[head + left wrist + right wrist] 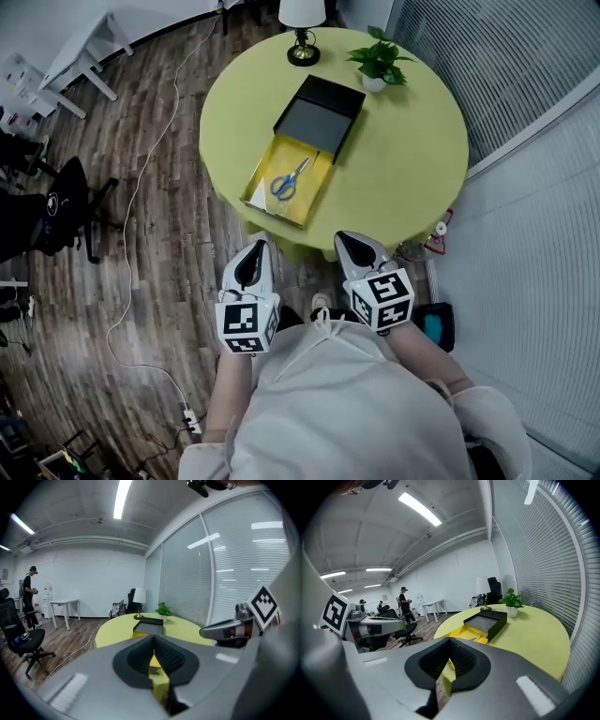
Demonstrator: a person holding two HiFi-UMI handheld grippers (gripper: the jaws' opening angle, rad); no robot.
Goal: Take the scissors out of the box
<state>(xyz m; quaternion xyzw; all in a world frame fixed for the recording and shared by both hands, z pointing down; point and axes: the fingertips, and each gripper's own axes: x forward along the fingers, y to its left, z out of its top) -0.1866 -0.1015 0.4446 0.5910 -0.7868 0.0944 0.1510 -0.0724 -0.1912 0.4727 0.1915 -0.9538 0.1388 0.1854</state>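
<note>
Blue-handled scissors [290,179] lie flat inside the shallow yellow cardboard box [316,184]. Its black lid [319,114] rests over the far end, all on the round yellow-green table [403,159]. The left gripper [257,247] and the right gripper [346,237] are both closed and empty, just short of the table's near edge.

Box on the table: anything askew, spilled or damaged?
Nothing spilled or damaged. Only oddity: the black lid lies open side up across the far end of the yellow box, which sits close to the edge of the table. The scissors lie flat inside, uncovered. The lamp and plant stand upright.
</note>
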